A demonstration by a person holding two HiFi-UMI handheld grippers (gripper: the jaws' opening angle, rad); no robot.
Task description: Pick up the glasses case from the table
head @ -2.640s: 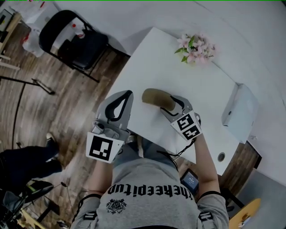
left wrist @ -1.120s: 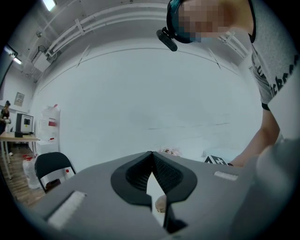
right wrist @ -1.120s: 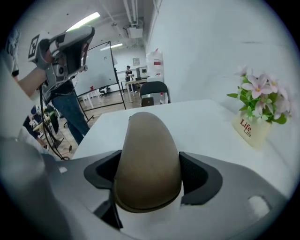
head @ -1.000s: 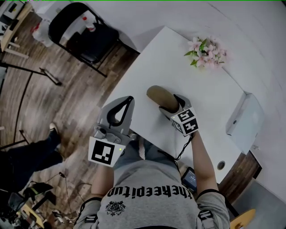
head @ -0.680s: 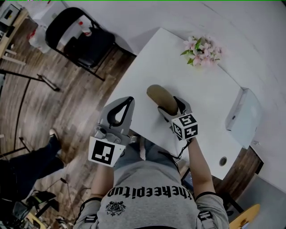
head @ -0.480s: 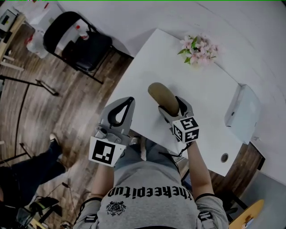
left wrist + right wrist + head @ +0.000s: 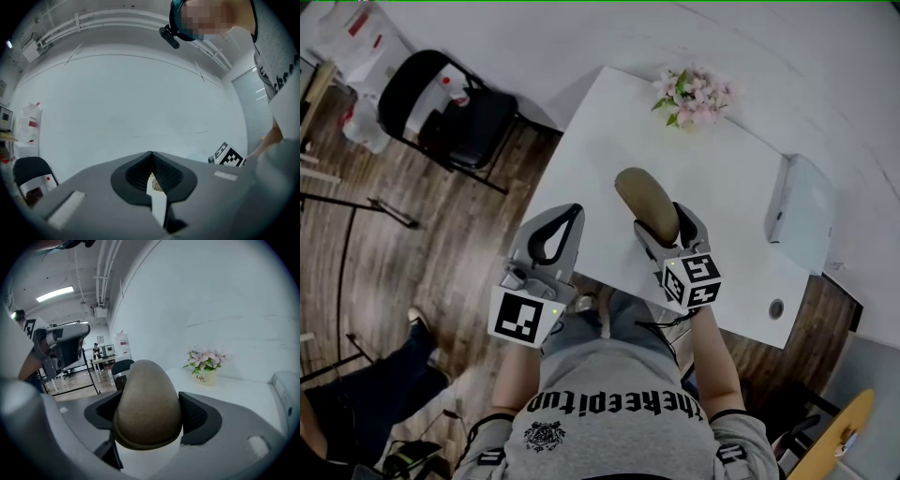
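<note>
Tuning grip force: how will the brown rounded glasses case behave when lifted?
The brown rounded glasses case shows no denting in the right gripper, so it is probably stiff. Its domed, tapering sides could slip or pivot. Small and likely hollow: probably light.

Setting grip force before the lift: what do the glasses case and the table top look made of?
Glasses case: likely a rigid shell in matte olive-brown fabric or faux suede; fine dull texture, rounded shape with no dent where the jaws press. Table: smooth white top, probably laminate or painted board; even surface, no grain.
</note>
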